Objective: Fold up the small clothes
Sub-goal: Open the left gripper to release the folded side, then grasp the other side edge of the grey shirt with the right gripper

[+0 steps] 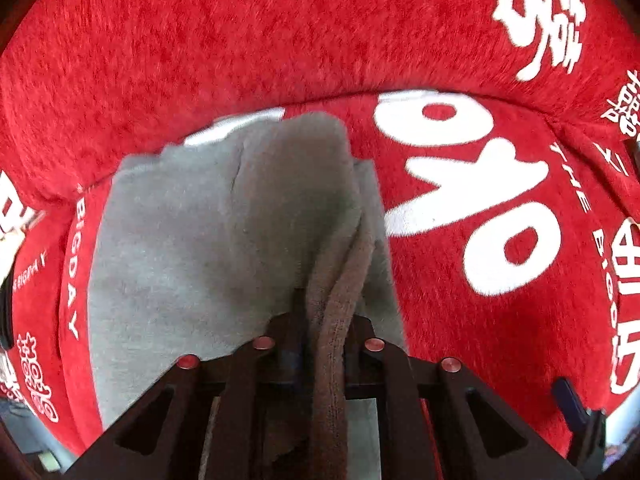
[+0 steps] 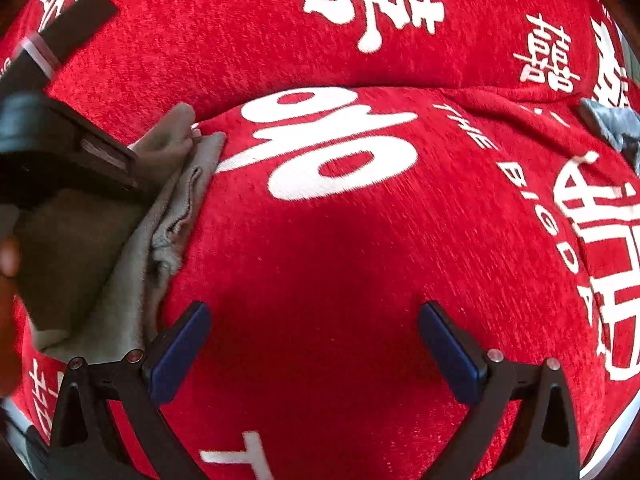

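Left gripper (image 1: 322, 344) clamped on a bunched edge of the soft grey garment (image 1: 208, 232) | right gripper (image 2: 314, 354) spread wide, holding nothing, over bare cover | garment lies left, on fuzzy red cover (image 2: 360, 240) with white lettering | blue-grey cloth (image 2: 612, 124) far right

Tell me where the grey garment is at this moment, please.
The grey garment lies on the red cover, with its edge pinched in the left gripper. In the right wrist view it is at the left, beside the open right gripper.
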Action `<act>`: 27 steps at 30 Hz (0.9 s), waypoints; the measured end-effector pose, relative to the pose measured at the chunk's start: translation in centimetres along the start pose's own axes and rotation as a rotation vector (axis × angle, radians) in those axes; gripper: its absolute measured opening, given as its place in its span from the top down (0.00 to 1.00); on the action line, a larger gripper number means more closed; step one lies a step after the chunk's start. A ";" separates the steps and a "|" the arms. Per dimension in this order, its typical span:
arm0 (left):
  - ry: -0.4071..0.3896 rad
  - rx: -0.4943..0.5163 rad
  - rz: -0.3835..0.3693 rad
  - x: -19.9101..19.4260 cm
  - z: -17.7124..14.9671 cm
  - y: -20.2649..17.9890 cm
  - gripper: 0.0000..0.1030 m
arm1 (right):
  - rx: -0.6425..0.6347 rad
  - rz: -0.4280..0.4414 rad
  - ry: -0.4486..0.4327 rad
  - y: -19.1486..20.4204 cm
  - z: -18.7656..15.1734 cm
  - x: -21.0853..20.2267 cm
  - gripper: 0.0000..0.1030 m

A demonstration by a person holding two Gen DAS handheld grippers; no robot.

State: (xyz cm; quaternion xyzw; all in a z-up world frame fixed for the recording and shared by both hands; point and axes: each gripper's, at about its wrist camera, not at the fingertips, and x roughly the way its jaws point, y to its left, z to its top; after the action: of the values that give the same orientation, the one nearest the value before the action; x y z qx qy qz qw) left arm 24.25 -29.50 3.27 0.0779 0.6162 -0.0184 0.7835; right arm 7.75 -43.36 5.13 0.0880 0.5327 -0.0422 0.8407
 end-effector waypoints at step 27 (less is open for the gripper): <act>-0.215 0.069 -0.049 -4.9 -16.8 12.9 0.26 | 0.006 0.388 0.023 8.6 3.2 -4.4 0.00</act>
State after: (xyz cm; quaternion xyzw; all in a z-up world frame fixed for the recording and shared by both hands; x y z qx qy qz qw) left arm 8.48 -14.69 5.47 0.0876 0.5291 -0.0670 0.8414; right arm 10.14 -35.61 11.34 0.1920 0.5154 0.1199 0.8265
